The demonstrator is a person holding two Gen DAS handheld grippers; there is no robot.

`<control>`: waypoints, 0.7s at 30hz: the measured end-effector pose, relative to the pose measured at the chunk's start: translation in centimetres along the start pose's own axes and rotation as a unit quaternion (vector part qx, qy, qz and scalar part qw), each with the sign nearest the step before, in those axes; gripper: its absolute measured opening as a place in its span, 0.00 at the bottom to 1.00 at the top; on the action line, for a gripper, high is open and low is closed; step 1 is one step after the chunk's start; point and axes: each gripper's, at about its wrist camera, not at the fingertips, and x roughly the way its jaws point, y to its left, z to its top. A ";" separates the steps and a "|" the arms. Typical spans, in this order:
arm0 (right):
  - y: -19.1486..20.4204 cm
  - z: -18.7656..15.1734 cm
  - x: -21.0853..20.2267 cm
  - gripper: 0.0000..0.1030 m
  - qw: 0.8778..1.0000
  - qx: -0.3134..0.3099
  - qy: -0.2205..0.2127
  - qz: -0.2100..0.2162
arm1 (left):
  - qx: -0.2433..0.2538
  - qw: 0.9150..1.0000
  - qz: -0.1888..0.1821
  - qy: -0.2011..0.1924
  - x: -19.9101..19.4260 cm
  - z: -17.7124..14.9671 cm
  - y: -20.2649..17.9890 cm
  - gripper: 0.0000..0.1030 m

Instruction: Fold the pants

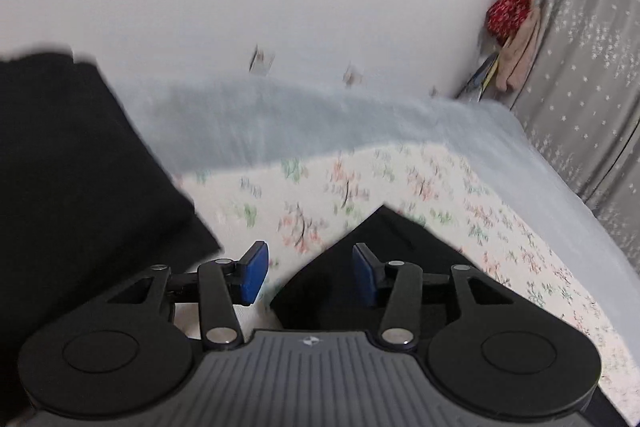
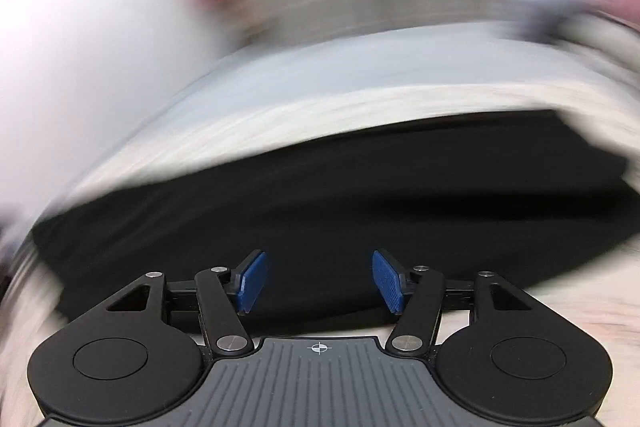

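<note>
The right wrist view is smeared by motion blur, so only broad shapes can be made out there. The black fabric pants (image 2: 320,195) are seen spread on the floral-printed bed sheet (image 1: 420,183) (cut off at the left frame edge). The left gripper (image 1: 310,273) is held low over a pointed corner, jaws apart and empty. The right gripper (image 2: 320,281) is likewise parted above the pants.
</note>
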 end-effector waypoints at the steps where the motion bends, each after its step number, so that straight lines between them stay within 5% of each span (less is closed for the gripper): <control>1: -2.8 0.5 0.3 0.55 0.999 0.032 -0.007 -0.032 | 0.010 1.000 -0.017 0.000 -0.4 -0.1 -0.6 0.57; 5: -8.8 2.2 2.1 0.24 0.994 0.041 0.000 -0.100 | 0.095 0.987 -0.120 0.049 -1.0 -3.2 -5.3 0.57; 9: -10.2 4.2 3.9 0.24 0.994 0.044 -0.016 -0.094 | 0.215 0.948 -0.216 0.094 -2.5 -9.3 -11.4 0.57; 12: -10.4 5.1 6.2 0.22 0.992 0.019 0.005 -0.124 | 0.270 0.925 -0.243 0.111 -3.0 -13.0 -13.8 0.57; 16: -10.5 6.3 7.0 0.24 0.989 0.063 -0.011 -0.135 | 0.287 0.918 -0.242 0.130 -2.4 -14.7 -14.4 0.57; 19: -10.1 6.6 8.0 0.21 0.987 0.041 -0.010 -0.152 | 0.293 0.918 -0.239 0.124 -2.1 -14.5 -14.3 0.57; 21: -9.7 6.7 8.0 0.00 0.986 0.032 -0.003 -0.161 | 0.290 0.918 -0.240 0.126 -2.0 -14.5 -14.4 0.57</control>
